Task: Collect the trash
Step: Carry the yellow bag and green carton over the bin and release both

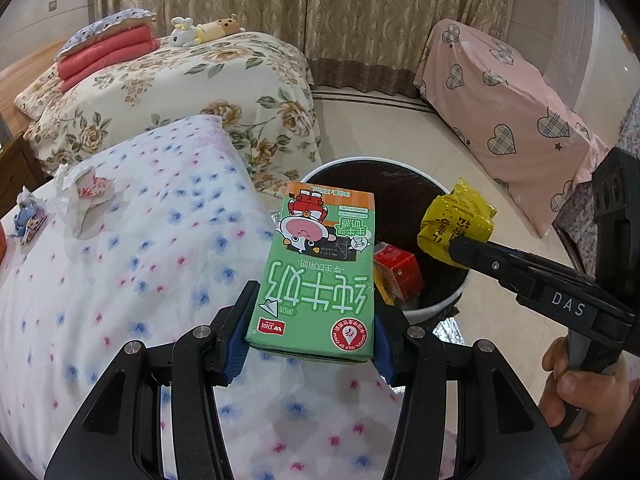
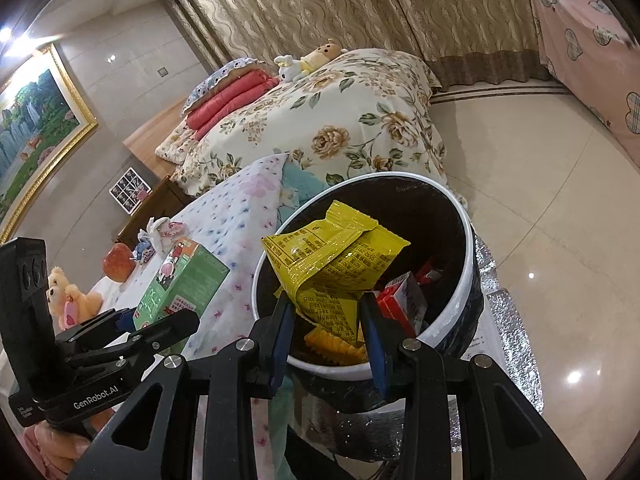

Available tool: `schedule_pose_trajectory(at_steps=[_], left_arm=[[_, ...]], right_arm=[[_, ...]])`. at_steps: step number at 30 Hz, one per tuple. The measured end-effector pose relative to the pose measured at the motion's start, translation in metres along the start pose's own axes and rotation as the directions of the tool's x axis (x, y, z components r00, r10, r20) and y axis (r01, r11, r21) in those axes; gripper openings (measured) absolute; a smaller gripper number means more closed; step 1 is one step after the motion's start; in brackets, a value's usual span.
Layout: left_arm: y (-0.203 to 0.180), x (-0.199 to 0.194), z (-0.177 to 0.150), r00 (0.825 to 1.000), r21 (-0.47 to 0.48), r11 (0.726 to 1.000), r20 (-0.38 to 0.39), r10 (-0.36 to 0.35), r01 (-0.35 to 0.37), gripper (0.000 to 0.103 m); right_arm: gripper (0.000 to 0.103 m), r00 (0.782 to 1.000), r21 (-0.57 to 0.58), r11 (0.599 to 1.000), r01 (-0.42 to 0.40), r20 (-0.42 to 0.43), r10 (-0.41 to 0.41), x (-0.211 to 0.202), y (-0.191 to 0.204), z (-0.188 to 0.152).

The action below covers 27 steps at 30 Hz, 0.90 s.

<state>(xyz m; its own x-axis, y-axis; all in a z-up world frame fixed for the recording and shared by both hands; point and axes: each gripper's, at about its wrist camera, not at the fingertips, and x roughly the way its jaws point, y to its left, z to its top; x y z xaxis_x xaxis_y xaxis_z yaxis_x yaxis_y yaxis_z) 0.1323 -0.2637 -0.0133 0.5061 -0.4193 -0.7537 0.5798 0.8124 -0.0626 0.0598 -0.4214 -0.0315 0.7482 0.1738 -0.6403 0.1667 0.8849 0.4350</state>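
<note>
Left gripper (image 1: 316, 316) clamped across green rectangular milk carton (image 1: 320, 268): light, stiff, crushable. Right gripper (image 2: 328, 328) pinching crinkly yellow foil wrapper (image 2: 332, 256), limp, slippery, above black-lined white bin (image 2: 460, 216).

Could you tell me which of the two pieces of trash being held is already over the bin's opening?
The yellow snack wrapper in the right gripper; it hangs above the trash bin, while the green milk carton remains beside it.
</note>
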Motion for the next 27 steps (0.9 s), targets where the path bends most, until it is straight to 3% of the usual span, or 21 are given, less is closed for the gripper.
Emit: schedule_pose_trajectory(at_steps=[27], left_arm=[[-0.014,0.024,0.019,1.000,0.030,1.000,-0.026,-0.002,0.003,0.050]], right_arm=[[0.034,0.998,-0.021,0.999,0.045,-0.034,-0.045,0.014,-0.014,0.019]])
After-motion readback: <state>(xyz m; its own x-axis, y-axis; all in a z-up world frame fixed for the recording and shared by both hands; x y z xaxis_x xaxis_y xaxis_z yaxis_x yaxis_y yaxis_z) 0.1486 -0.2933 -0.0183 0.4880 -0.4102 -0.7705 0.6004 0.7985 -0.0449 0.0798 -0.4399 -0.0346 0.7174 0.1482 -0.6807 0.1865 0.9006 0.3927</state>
